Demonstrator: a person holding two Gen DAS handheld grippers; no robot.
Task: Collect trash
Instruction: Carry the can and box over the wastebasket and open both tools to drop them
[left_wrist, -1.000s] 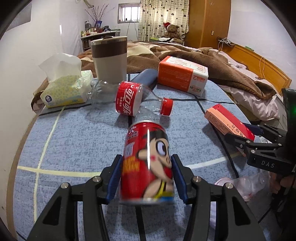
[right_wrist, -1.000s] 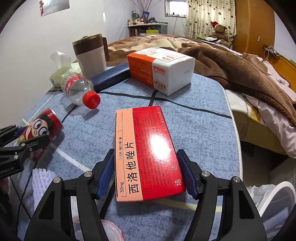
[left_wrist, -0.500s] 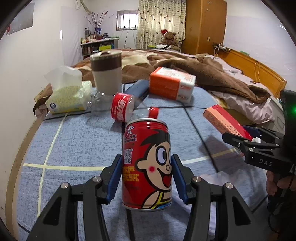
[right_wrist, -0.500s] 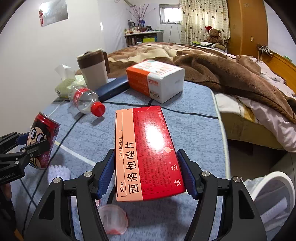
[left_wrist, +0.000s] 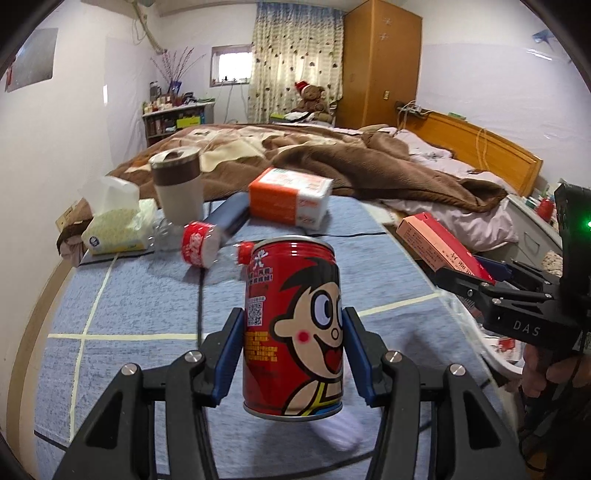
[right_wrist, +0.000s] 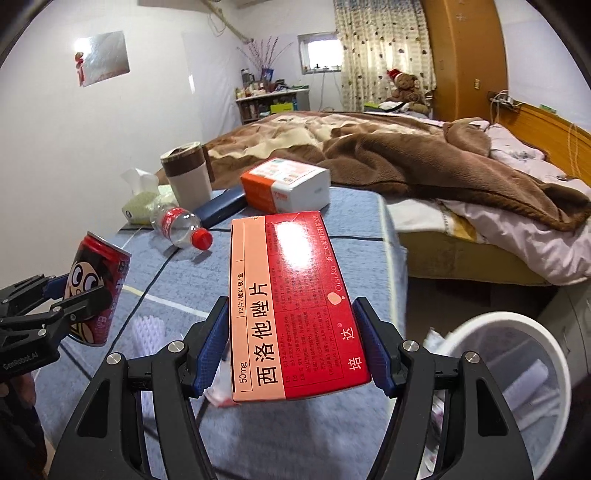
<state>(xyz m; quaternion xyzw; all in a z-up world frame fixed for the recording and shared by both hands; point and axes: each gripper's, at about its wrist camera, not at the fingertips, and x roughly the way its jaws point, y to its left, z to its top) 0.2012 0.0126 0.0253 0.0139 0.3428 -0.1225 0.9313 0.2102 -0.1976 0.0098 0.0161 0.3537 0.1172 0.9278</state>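
**Can and box held above the blue table**

Above the blue table (left_wrist: 122, 295), in the left wrist view, the left gripper (left_wrist: 291, 354) has its blue-padded fingers (left_wrist: 231, 358) clamped on the sides of a red can (left_wrist: 293, 328) with a cartoon face. The can stands upright in the grip, its base clear of the cloth. Behind it a plastic bottle (left_wrist: 207, 245) with a red cap lies on its side on the table. Farther back stand a brown-and-cream cup (left_wrist: 179, 186), a tissue pack (left_wrist: 118, 225), a dark blue case (left_wrist: 231, 216) and an orange-and-white box (left_wrist: 290, 197). At the right edge the right gripper (left_wrist: 476, 275) holds a red box (left_wrist: 439, 243) tilted over the table's side. A bed (left_wrist: 369, 162) with a brown blanket fills the background.

In the right wrist view, the right gripper (right_wrist: 291, 349) has its fingers (right_wrist: 212, 349) closed against the long edges of the red box (right_wrist: 291, 302), which lies flat between them, printed face up, above the table's near end. A white bin (right_wrist: 506, 384) with a liner sits low at the right, beside the table and below the box. At the left, the left gripper (right_wrist: 79, 295) holds the can (right_wrist: 98, 291) tilted, off the table. The bottle (right_wrist: 183, 227) lies beyond it, near the cup (right_wrist: 188, 177), case (right_wrist: 219, 208) and orange-and-white box (right_wrist: 286, 188). Something white and ridged (right_wrist: 147, 332) lies on the cloth between the two grippers.
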